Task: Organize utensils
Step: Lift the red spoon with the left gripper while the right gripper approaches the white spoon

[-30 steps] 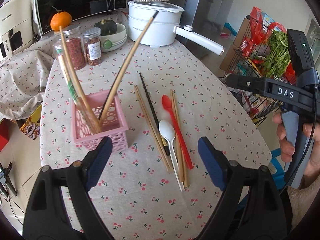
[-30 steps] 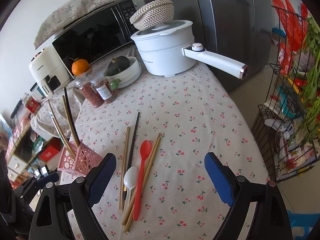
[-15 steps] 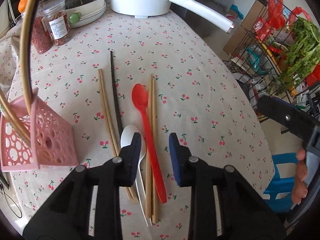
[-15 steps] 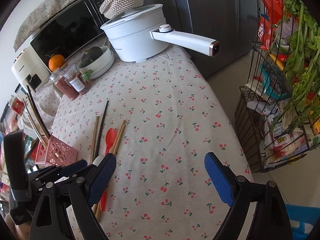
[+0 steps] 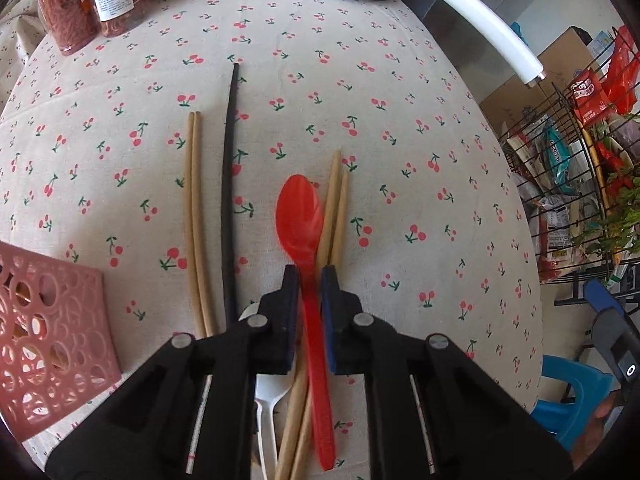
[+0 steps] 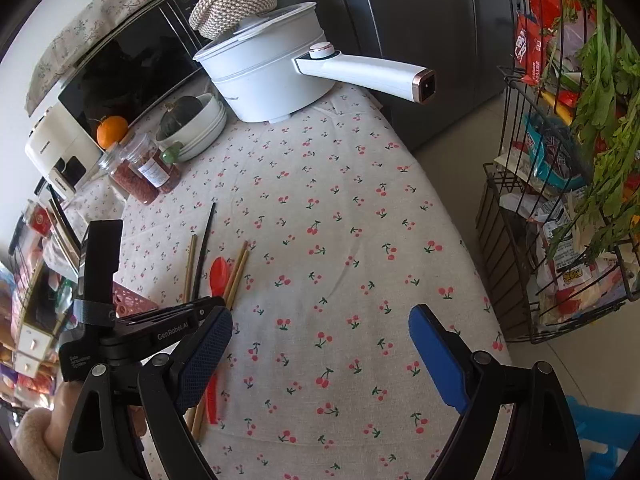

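Tablecloth (image 5: 400,128) below, left hand-held gripper (image 5: 309,276) pinches red spoon (image 5: 300,216).

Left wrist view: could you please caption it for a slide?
Left gripper shut on the red spoon's handle among chopsticks on cherry-print tablecloth.

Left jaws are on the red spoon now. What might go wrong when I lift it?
The left gripper, whose jaws have just been closing, pinches the red spoon near its neck, so the long handle may droop or swivel. The bamboo chopsticks touch the spoon and could get dragged. The white spoon lies under the jaws and may shift.
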Motion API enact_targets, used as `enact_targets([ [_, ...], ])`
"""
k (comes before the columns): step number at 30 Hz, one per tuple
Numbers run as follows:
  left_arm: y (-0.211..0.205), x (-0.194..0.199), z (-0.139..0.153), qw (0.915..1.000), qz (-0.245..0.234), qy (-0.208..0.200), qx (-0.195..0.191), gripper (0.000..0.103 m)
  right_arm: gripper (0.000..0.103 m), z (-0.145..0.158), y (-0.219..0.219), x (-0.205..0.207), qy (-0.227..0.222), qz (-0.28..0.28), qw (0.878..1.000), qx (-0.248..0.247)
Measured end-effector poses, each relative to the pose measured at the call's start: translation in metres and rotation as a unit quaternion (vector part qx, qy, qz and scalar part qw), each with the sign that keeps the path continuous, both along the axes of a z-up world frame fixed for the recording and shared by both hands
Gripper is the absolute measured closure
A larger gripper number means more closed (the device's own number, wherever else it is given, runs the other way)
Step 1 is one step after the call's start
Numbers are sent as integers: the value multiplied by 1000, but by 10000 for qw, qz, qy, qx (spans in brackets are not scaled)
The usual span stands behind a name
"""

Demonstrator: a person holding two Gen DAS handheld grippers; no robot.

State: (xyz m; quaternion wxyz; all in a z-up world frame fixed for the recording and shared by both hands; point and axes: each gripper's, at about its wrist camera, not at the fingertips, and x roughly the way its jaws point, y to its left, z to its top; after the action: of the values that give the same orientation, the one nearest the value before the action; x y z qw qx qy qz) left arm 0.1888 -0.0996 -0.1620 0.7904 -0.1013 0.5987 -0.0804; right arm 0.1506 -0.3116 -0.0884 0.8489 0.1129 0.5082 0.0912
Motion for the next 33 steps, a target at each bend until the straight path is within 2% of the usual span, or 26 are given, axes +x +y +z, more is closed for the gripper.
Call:
enact_targets([
  [4, -1, -2, 4, 9998, -96, -158, -45, 95, 12, -2, 0, 0, 39, -24, 10000, 5],
  [11, -5, -35, 44, 9940, -550, -935, -140, 95, 12, -8, 1, 2, 169, -129, 9997, 138],
  [16, 6, -76, 95, 9796, -927, -1758, -286, 95, 12, -12, 8, 1, 273, -154, 9992, 254],
  [20, 25, -113, 139, 9587, -1062, -2609, -387, 95, 13, -13, 24, 3, 269, -55, 9993, 267],
  [23, 48, -135, 164, 9403, -906, -3238, -532, 95, 21, -16, 46, 7, 251, 161, 9992, 271],
  [27, 81, -142, 181, 9242, -401, -3720, -768, 95, 40, -23, 82, 21, 303, 474, 9975, 417],
  [29, 97, -144, 182, 9172, -195, -3917, -699, 95, 49, -29, 100, 32, 375, 576, 9964, 495],
  [31, 110, -142, 182, 9156, -31, -3971, -625, 95, 59, -38, 117, 43, 501, 624, 9952, 569],
  [33, 121, -141, 180, 9179, 98, -3914, -644, 95, 67, -49, 133, 55, 640, 637, 9942, 578],
])
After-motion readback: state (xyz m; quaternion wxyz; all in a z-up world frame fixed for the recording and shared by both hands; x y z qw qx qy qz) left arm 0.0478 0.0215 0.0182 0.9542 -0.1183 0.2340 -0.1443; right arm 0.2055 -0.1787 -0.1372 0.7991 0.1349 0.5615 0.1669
